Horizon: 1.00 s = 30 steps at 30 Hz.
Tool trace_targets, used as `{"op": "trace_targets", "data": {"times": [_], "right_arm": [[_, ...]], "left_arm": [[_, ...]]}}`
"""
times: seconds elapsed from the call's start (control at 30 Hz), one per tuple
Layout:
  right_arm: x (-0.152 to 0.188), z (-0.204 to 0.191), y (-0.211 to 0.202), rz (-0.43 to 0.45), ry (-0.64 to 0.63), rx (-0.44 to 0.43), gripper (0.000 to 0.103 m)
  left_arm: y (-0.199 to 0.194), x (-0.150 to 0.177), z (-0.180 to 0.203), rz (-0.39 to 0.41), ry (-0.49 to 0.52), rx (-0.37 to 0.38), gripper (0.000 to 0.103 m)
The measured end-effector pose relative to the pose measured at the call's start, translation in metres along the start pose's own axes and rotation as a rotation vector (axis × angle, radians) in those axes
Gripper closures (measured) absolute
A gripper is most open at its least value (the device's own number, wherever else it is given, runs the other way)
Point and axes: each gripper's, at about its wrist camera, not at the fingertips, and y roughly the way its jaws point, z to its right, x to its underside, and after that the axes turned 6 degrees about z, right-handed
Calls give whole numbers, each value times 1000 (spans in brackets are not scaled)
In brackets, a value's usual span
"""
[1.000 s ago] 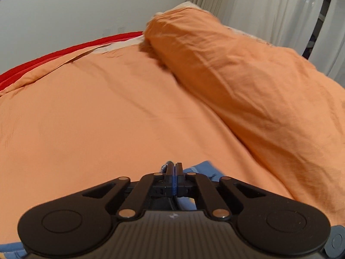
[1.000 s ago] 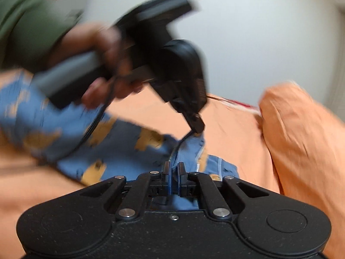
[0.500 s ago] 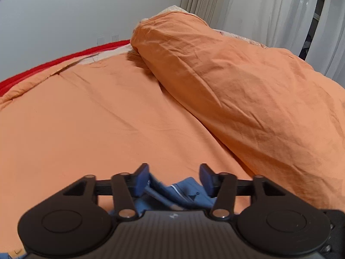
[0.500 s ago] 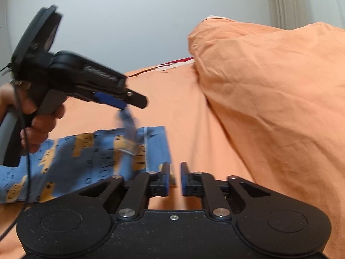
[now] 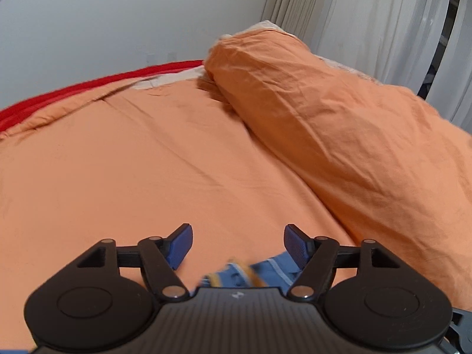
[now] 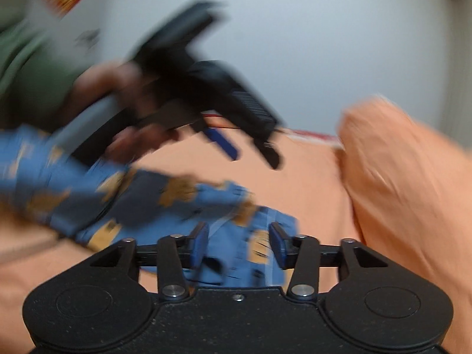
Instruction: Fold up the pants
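Blue cotton pants with yellow print [image 6: 188, 203] lie on the orange bedsheet [image 5: 124, 171], lower centre of both views. Left gripper [image 5: 238, 243] and right gripper [image 6: 238, 243] have just been opening; the jaws of all 2 stand apart, clamping nothing. Lift clear before regrasping the fold edge

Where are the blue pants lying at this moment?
In the right wrist view the blue pants lie on the orange bedsheet, stretching from the left edge to just before the open right tongs, left of the orange duvet.
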Motion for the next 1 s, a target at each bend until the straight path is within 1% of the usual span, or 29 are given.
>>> {"op": "trace_targets", "data": {"times": [0.03, 0.1, 0.13, 0.17, 0.23, 0.27, 0.3, 0.33, 0.37, 0.4, 0.47, 0.53, 0.6, 0.63, 0.67, 0.77, 0.8, 0.83, 0.9, 0.93, 0.97, 1.0], "right_arm": [[0, -11, 2, 1, -56, -18, 51], [0, -30, 9, -8, -144, -55, 52], [0, -38, 15, -22, -181, -60, 54], [2, -44, 20, -40, -206, -59, 58], [6, -51, 29, -73, -225, -58, 64], [6, -52, 31, -77, -221, -55, 67], [7, -52, 33, -77, -217, -45, 71], [7, -53, 33, -79, -215, -29, 83], [8, -52, 33, -82, -210, -17, 89], [8, -50, 33, -83, -192, -19, 90], [8, -44, 30, -73, -152, -11, 98], [6, -35, 25, -49, -89, 6, 98], [3, -19, 19, -39, 20, 20, 99], [2, -9, 15, -37, 83, 28, 99], [1, 2, 11, -37, 142, 41, 99], [2, 34, 2, -37, 291, 97, 99], [4, 45, 1, -41, 337, 114, 99], [6, 55, 1, -52, 382, 123, 99], [12, 70, 2, -81, 449, 136, 99], [15, 75, 3, -94, 470, 146, 101], [18, 79, 5, -105, 485, 154, 103], [20, 83, 4, -117, 499, 165, 103]], "left_arm": [[-1, 1, -4, -6, 7, -15, 24], [2, 3, -14, -37, 0, -39, 23], [4, 5, -18, -58, -8, -43, 26], [7, 7, -21, -77, -17, -37, 29], [12, 10, -25, -111, -47, -18, 46], [15, 11, -26, -129, -64, -7, 49], [18, 12, -26, -146, -76, 1, 59], [22, 13, -24, -160, -80, 7, 79], [23, 14, -22, -171, -76, 13, 87], [23, 14, -18, -168, -64, 8, 87], [20, 11, -8, -150, -22, 11, 89], [16, 5, 3, -132, -2, 26, 90], [15, -3, 12, -120, -10, 53, 90], [16, -6, 17, -117, -15, 64, 95], [18, -9, 23, -115, -18, 80, 97], [28, -14, 40, -119, -9, 104, 95], [31, -14, 45, -121, -4, 94, 81], [32, -14, 48, -121, 0, 94, 62], [32, -13, 49, -92, 2, 94, 45], [30, -13, 48, -78, 6, 92, 40], [29, -13, 46, -69, 12, 91, 38], [27, -12, 42, -61, 20, 83, 34]]}}
